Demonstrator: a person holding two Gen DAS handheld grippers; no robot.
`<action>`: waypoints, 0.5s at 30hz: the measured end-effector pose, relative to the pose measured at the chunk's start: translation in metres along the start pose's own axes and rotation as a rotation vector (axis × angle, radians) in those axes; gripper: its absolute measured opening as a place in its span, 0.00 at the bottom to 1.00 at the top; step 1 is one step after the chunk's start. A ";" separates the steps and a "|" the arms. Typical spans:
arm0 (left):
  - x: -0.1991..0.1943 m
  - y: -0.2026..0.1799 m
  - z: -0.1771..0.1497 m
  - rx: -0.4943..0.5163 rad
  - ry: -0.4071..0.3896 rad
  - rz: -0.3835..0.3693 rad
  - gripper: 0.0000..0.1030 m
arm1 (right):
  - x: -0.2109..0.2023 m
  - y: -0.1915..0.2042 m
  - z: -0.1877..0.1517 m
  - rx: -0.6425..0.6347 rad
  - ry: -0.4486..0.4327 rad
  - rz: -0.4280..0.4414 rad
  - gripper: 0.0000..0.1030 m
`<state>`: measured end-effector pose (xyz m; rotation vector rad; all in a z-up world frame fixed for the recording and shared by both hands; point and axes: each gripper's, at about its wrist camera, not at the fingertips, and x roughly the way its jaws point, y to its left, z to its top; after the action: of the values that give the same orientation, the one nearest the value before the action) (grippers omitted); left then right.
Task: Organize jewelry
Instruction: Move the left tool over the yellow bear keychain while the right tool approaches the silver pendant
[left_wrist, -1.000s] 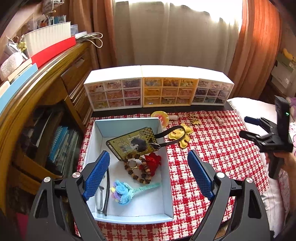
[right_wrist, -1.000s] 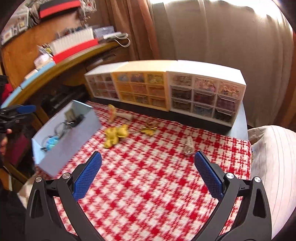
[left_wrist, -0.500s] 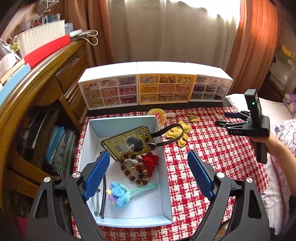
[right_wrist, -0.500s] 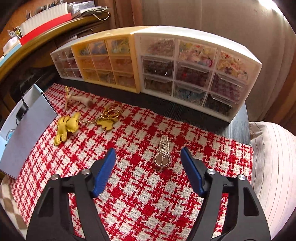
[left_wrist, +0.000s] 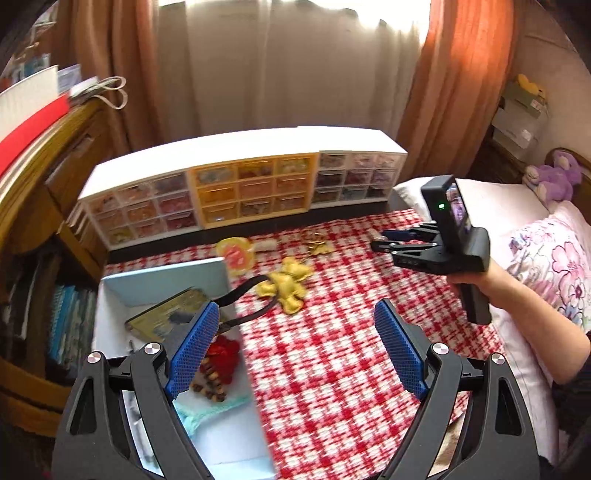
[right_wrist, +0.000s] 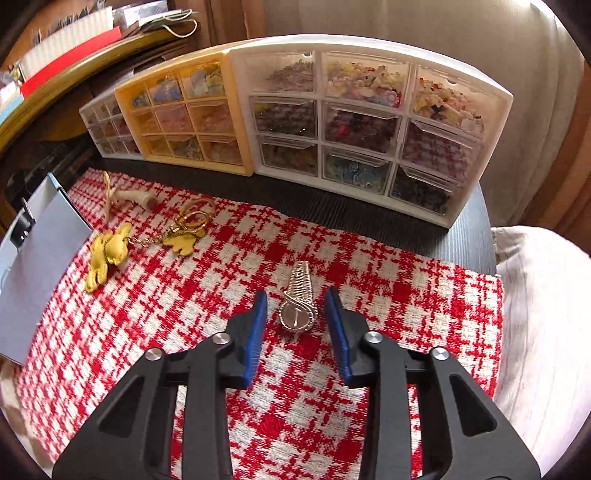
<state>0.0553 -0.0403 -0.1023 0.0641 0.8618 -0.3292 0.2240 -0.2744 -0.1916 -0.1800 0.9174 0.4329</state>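
Note:
A silver watch (right_wrist: 299, 306) with a ribbed band lies on the red checked cloth (right_wrist: 258, 269). My right gripper (right_wrist: 298, 325) is low over it, jaws partly closed with a blue pad on each side, not touching it. It also shows in the left wrist view (left_wrist: 391, 240). My left gripper (left_wrist: 295, 354) is open and empty, above the right wall of the pale blue box (left_wrist: 236, 369). The box holds a card holder (left_wrist: 166, 317), a bead bracelet (left_wrist: 210, 384), a red flower (left_wrist: 225, 350) and a knitted flower (left_wrist: 199, 413).
Yellow bear keychains (right_wrist: 107, 254) (right_wrist: 184, 242) and a lollipop-shaped charm (left_wrist: 234, 254) lie on the cloth. Three small drawer cabinets (right_wrist: 354, 122) stand along the back. A wooden shelf unit (left_wrist: 33, 206) is at the left, a bed with pillows (left_wrist: 535, 258) at the right.
My right gripper moved forward and down onto the watch, and its jaws narrowed around it. My left gripper shifted right, from over the box to its right wall.

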 end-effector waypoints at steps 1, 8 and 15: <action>0.005 -0.004 0.002 0.008 0.005 -0.012 0.84 | 0.000 0.001 0.000 -0.014 -0.001 -0.006 0.30; 0.051 -0.025 0.025 0.072 0.054 -0.073 0.84 | -0.002 -0.004 -0.003 0.012 -0.017 0.008 0.30; 0.111 -0.031 0.039 0.101 0.157 -0.125 0.83 | -0.005 -0.010 -0.006 0.002 -0.019 0.025 0.30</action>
<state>0.1412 -0.1060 -0.1582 0.1314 1.0064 -0.4903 0.2216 -0.2866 -0.1918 -0.1623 0.9021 0.4556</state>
